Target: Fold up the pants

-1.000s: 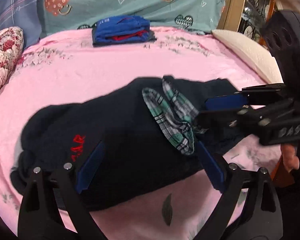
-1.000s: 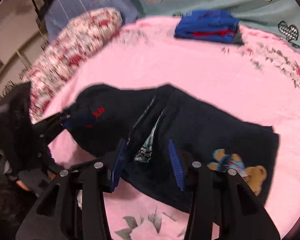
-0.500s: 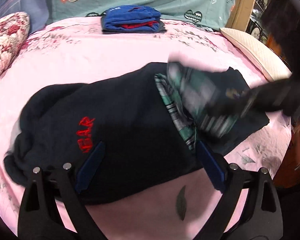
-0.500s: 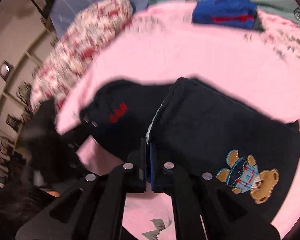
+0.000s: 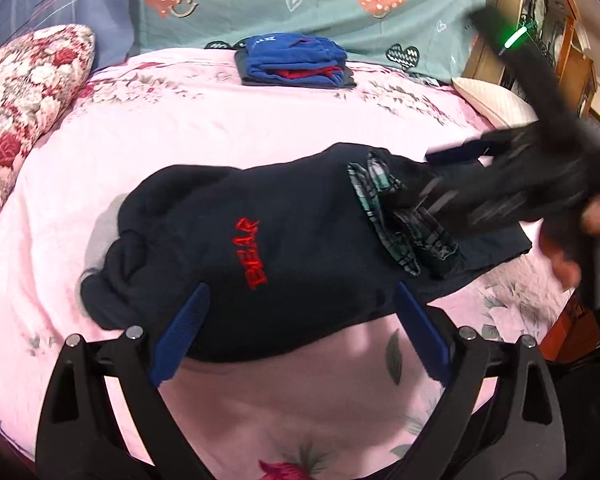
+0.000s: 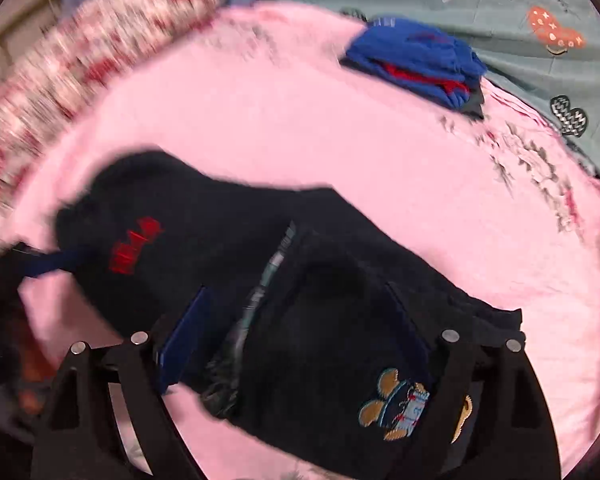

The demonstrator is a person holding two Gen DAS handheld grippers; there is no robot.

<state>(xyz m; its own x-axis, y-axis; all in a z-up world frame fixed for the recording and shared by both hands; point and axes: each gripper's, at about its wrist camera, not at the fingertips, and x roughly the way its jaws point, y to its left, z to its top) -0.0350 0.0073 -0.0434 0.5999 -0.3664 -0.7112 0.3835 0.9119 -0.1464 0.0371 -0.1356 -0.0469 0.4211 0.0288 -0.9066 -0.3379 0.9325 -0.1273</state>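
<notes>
Lying bunched mid-bed [image 5: 204, 152], the dark pants [image 5: 300, 248] look half folded — plaid lining showing, squaring-up left; left gripper [image 5: 300, 332] and right gripper [image 6: 296, 340] both gape wide, holding nothing.

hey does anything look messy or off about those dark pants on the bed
Yes. The navy pants lie half-folded on the pink bedsheet, and the green plaid lining spills out at the waist, rumpled instead of tucked inside.

Both cameras look down from close above the pink bed [image 5: 204, 152], facing the headboard end: the left one from the near edge, the right one further right. Both share the dark pants [image 5: 284, 240].
</notes>
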